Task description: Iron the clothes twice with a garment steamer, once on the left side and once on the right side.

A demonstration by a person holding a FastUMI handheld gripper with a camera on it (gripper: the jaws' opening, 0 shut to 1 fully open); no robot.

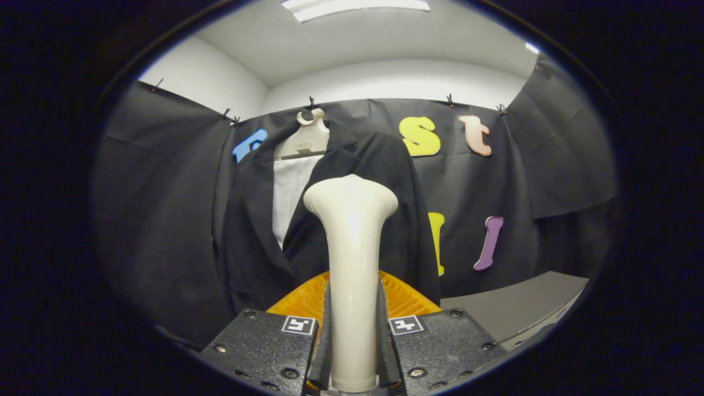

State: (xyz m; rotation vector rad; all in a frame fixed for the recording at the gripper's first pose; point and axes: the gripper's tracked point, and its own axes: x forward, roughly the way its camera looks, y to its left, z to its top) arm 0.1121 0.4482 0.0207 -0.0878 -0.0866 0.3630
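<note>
Gripper view: gripper (352, 330) clenched on cream steamer handle (352, 247), upright between fingers. Orange ribbed steamer part (404, 297) behind handle. Beyond: black jacket (385, 181) on white hanger (308, 140), white lining showing. Grey table (522, 302) near jacket.

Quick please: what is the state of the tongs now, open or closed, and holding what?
Tongs: closed on the garment steamer; both fingers press its handle, with the head pointing toward the black jacket.

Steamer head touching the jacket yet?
Cannot tell. In the gripper view the steamer, clamped in the claw, overlaps the black jacket; no contact or gap shows.
</note>
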